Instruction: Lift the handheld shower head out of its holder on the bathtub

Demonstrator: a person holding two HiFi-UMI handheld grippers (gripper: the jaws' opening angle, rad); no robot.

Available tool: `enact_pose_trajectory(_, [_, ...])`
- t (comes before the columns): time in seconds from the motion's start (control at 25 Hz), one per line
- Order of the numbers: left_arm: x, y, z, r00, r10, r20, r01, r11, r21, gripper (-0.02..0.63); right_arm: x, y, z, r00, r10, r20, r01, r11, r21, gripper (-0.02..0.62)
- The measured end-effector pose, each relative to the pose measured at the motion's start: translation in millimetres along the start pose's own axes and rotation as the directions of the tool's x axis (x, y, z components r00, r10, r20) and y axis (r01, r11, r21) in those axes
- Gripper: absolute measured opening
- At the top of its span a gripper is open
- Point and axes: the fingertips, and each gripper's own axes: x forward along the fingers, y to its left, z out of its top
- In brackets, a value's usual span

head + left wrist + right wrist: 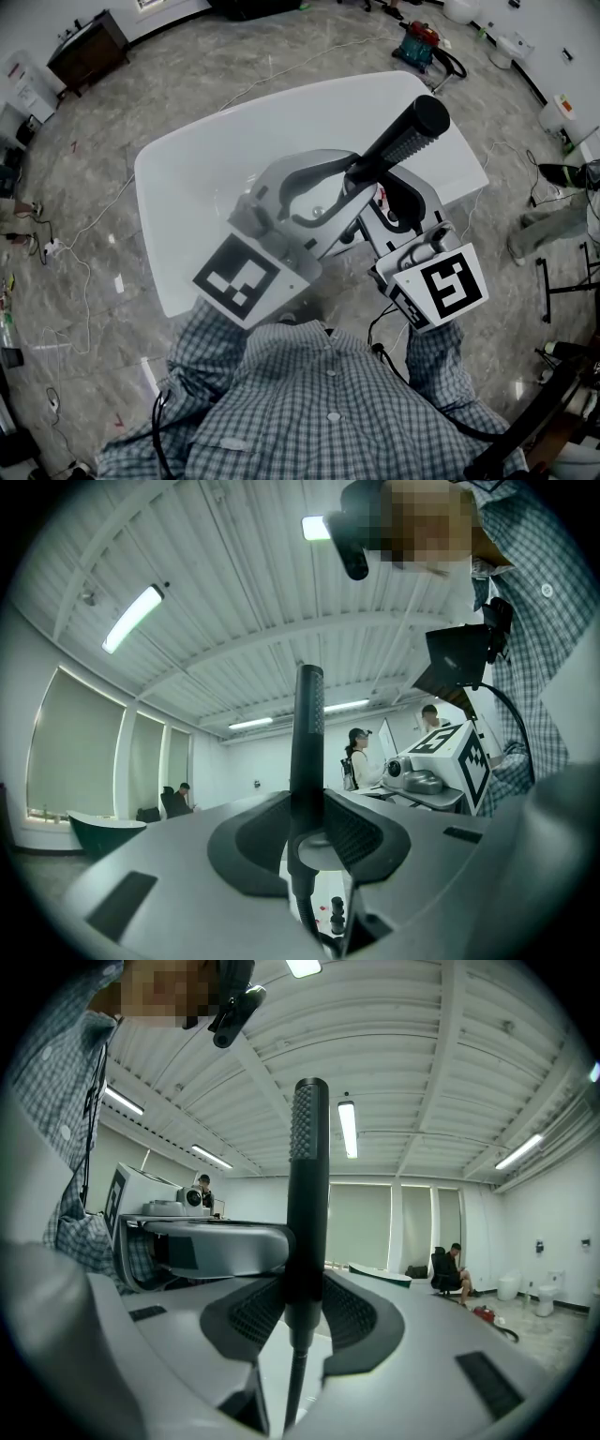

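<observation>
The lift was judged to be essentially done. In the head view the black shower head (401, 139) was seen raised in the air above the white bathtub (187, 187), tilted up and away from the person, with no holder around it. The holder itself could not be made out in any view, so how far clear of it the shower head stood could not be told. What was left, if anything, was judged to be only carrying the shower head away and keeping its hose free.

The left gripper (307, 832) was seen with its jaws clamped on the handle of the shower head, the ribbed dark pads (253, 841) pressed against it on either side. The right gripper (305, 1312) was likewise closed on the same handle, which stood upright between its pads (361, 1316). The two grippers were held just beside one another.

One shower head was counted, and one thin hose (305, 916) trailing down from its lower end. Two grippers were counted, both on the handle, and one white bathtub beneath them.
</observation>
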Motion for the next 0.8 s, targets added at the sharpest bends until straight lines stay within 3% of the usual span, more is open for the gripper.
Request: enact_pose_trajectory(0.8, [9,10,-2,1.000,0.000,-0.013,0.000,1.000,-0.005,0.094,7,-11,-1,1.000,0.005,-0.013,-0.005,1.000,0.006,0.123])
